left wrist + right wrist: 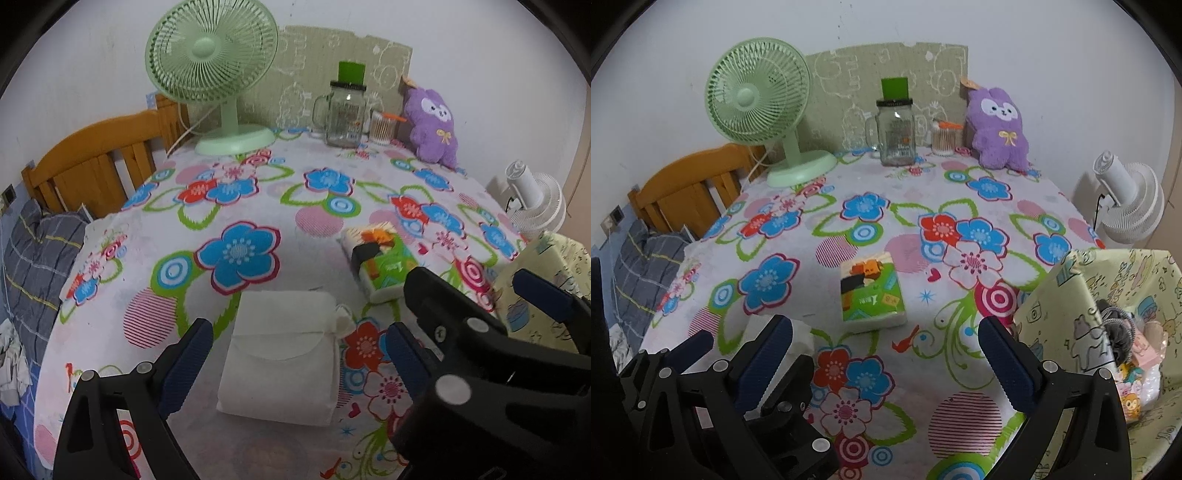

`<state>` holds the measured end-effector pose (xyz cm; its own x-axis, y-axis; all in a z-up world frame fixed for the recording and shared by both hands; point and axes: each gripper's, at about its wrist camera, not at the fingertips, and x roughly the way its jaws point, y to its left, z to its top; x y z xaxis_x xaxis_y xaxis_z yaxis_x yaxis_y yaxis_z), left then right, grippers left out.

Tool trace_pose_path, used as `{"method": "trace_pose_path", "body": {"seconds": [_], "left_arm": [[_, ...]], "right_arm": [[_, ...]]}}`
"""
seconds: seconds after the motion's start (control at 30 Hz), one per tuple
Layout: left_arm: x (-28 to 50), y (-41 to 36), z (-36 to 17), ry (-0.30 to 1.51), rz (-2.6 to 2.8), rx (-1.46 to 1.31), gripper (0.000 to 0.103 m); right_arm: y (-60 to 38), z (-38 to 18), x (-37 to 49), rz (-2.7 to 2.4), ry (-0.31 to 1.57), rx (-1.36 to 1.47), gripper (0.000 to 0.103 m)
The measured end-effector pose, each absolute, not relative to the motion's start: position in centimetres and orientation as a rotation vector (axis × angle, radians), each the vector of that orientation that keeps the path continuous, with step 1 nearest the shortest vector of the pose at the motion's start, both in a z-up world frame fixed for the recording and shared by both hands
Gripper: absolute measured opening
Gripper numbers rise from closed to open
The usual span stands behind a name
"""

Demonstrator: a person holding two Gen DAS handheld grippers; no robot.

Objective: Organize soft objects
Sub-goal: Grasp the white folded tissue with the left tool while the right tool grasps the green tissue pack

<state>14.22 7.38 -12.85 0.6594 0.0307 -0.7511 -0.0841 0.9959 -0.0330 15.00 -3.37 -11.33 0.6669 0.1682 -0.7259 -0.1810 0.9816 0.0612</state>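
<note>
A white soft pack [280, 350] lies on the flowered tablecloth between the open fingers of my left gripper [299, 350], which hovers over it without holding it. A green tissue pack [380, 258] lies further right; it also shows in the right wrist view [871, 291], ahead of my open, empty right gripper [886, 350]. A purple plush [999, 125] leans against the back wall. A yellow patterned fabric bin [1071, 306] stands at the right, with several small soft items inside. The right gripper appears in the left wrist view [480, 306], and the left gripper's fingers [698, 347] in the right wrist view.
A green desk fan [757, 107], a glass jar mug [895, 133] and a cup of cotton swabs [943, 138] stand along the table's back edge. A white fan [1126, 203] is off the table's right side. A wooden chair back [96, 162] and bedding [37, 258] are at the left.
</note>
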Motion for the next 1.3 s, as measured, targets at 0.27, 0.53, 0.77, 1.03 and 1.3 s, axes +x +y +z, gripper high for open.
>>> {"method": "trace_pose_path", "body": {"seconds": [0.27, 0.53, 0.77, 1.03, 1.3], "left_arm": [[14.9, 7.5, -14.7, 0.899, 0.059, -0.091, 0.086], [15.3, 7.6, -15.4, 0.908, 0.104, -0.06, 0.057], [15.4, 7.7, -14.8, 0.882, 0.071, -0.06, 0.041], [16.4, 8.2, -13.8, 0.858, 0.074, -0.054, 0.03], [18.0, 9.1, -13.8, 0.836, 0.125, -0.064, 0.028]], "right_arm": [[-3.5, -13.1, 15.8, 0.187, 0.863, -0.018, 0.102], [-3.7, -13.9, 16.3, 0.185, 0.888, -0.003, 0.102], [-3.0, -14.1, 16.7, 0.195, 0.886, -0.017, 0.102], [-2.3, -14.1, 17.5, 0.206, 0.872, 0.031, 0.102], [-1.3, -14.1, 19.3, 0.207, 0.856, 0.028, 0.102]]}}
